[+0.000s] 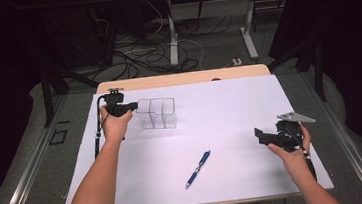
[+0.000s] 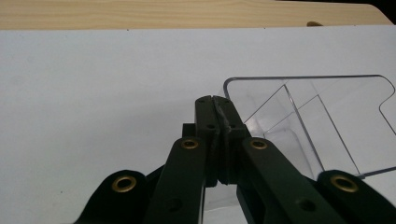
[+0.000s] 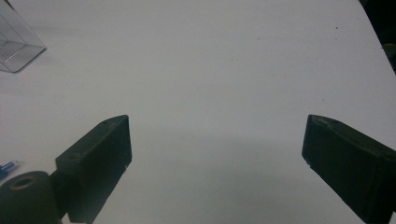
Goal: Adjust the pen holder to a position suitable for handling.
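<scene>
My left gripper is sitting right in front of the clear acrylic organizer in its own view, so its jaws are hiding the near left wall, and I can't tell whether they're pinching that wall or just closed beside it. The organizer's right side is getting cut off by the frame edge. In my right gripper view only a corner of the organizer is poking in top left, and just the blue pen's tip is peeking in at the left edge.
</scene>
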